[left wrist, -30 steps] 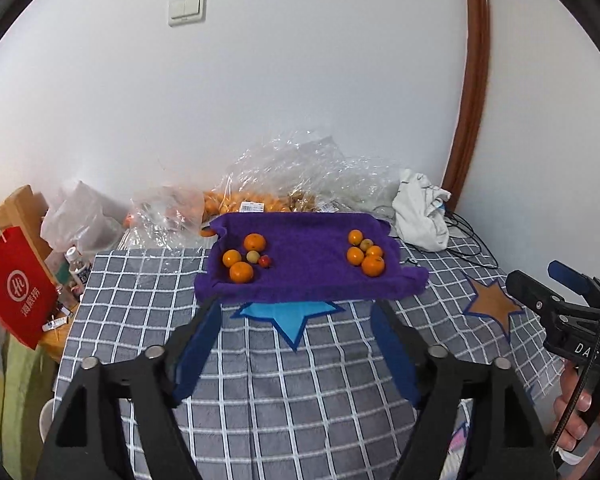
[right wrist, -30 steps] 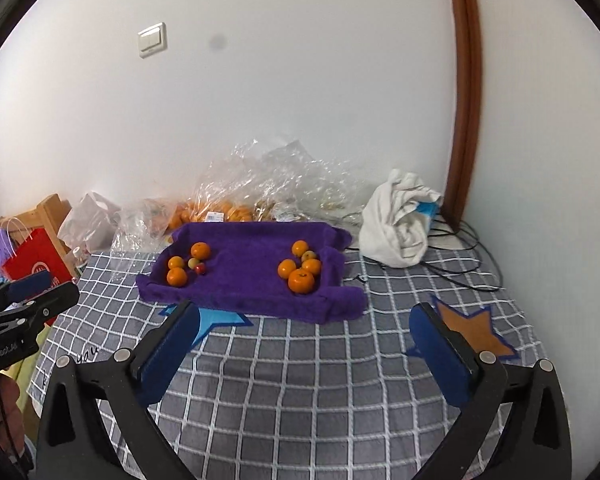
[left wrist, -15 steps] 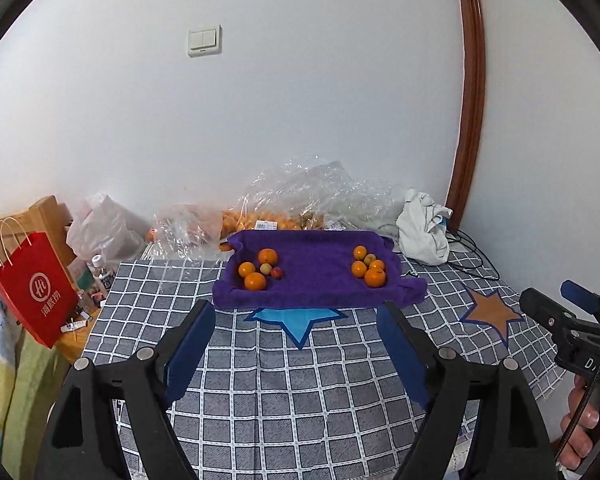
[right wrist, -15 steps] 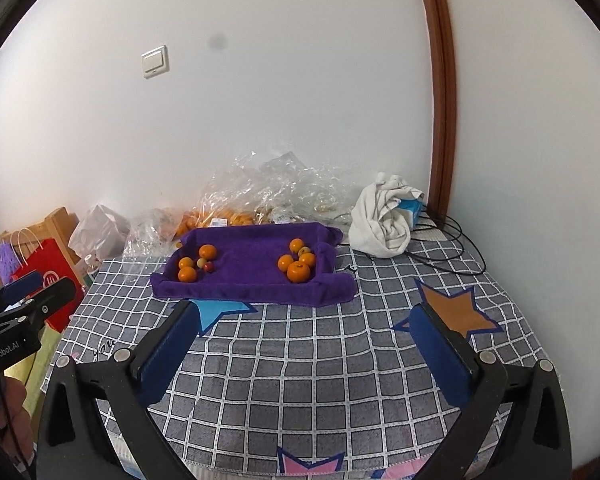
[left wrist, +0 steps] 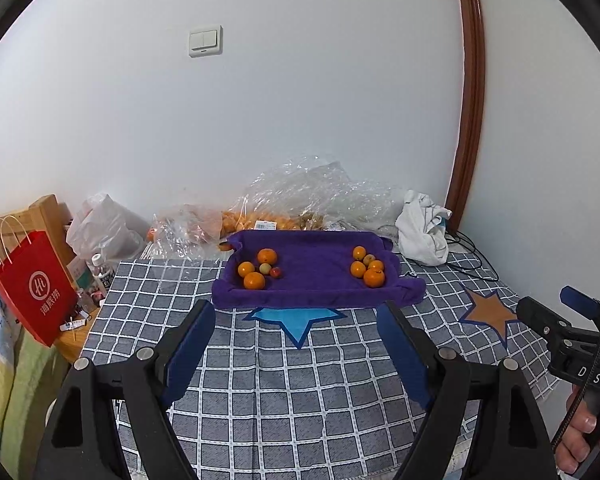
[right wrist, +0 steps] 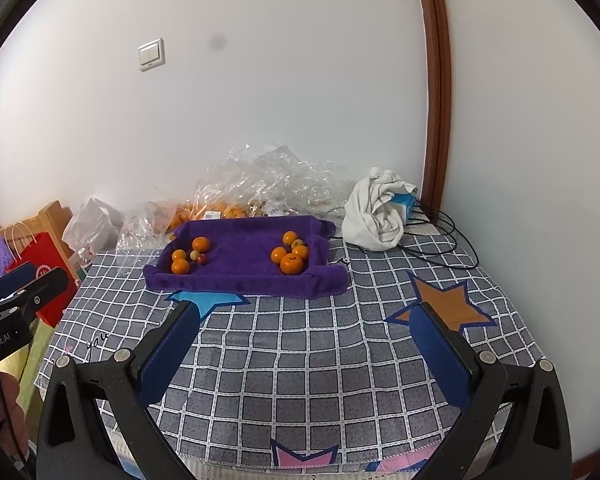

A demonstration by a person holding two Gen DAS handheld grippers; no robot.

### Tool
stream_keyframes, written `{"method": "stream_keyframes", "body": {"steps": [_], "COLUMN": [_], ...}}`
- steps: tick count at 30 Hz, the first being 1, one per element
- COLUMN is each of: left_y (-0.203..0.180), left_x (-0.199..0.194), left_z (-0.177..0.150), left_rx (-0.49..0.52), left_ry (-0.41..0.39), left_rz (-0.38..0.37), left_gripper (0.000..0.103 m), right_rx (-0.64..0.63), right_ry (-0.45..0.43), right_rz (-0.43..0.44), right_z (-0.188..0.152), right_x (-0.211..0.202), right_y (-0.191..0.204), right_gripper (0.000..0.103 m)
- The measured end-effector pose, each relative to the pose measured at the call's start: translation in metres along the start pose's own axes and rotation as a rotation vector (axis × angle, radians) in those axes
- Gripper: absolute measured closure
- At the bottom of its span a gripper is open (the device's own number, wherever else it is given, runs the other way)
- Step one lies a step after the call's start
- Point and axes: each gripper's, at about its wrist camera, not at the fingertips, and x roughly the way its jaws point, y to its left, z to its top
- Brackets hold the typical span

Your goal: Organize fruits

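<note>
Left gripper (left wrist: 296, 326) and right gripper (right wrist: 306, 324) hover over the checked tablecloth's (right wrist: 300, 360) near edge, jaws spread wide, holding nothing; the purple towel tray (left wrist: 316, 280) at the far edge carries two fruit clusters (left wrist: 258, 268), left and right; plastic bags (left wrist: 300, 196) lie behind.

Fruit clusters (right wrist: 290, 254) on purple towel (right wrist: 244, 270)

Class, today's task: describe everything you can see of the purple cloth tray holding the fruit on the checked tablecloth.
The purple cloth tray looks like soft, fuzzy fabric, rectangular, with low turned-up edges. It lies flat on the checked tablecloth, its front edge overlapping a blue star. Inside sit two separate fruit clusters: a left group of oranges, one pale fruit and one small red one, and a right group, mostly oranges. Clear plastic bags lie behind it. Neither tool touches it.
</note>
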Motion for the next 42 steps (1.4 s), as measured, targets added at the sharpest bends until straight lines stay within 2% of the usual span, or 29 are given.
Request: {"method": "stream_keyframes", "body": {"steps": [42], "left_y": [0.0008], "left_x": [0.0009], "left_z": [-0.0014], "left_rx": [-0.006], "left_ry": [0.002], "left_rz": [0.007], "left_gripper": [0.021], "right_rx": [0.002], "right_ry": [-0.002], "right_rz": [-0.004], "right_z": [0.0006], "right_x": [-0.0029], "right_y": [-0.0035], "right_gripper": [0.000]}}
